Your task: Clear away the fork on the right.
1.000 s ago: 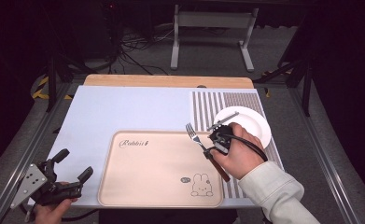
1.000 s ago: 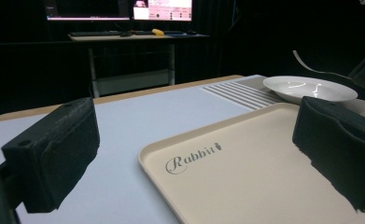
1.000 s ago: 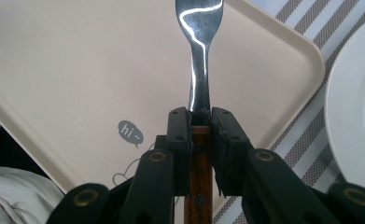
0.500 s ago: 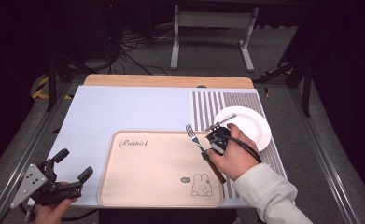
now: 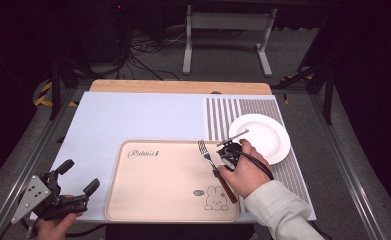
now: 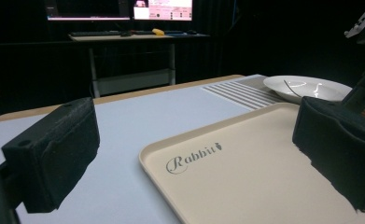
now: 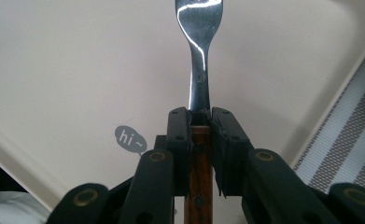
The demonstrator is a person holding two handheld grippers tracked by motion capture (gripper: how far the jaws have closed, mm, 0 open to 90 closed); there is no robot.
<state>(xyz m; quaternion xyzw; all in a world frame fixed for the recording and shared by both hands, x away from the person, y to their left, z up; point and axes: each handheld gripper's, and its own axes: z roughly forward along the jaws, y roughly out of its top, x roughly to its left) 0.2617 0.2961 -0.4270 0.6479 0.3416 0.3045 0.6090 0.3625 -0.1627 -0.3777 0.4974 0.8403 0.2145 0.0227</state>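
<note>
- The worktop [image 5: 133, 120] is evenly and brightly lit from above, while the room around it falls off to near black.
- Shadows on the tray [image 5: 163, 185] are soft and faint.
- In the right gripper view, the fork [image 7: 199, 51] carries sharp white glare streaks on its steel.
- In the left gripper view, the near black jaws look soft, the plate [image 6: 311, 86] shows small highlights, and the far monitors [image 6: 124, 8] glow overexposed.

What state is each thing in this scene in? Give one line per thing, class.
Left gripper: open, holding nothing, at the table's near left corner.
Right gripper: shut on the fork.
Fork: gripped by its wooden handle, tines over the tray.
Tray: flat, nothing lying on it.
Plate: upright, empty.
</note>
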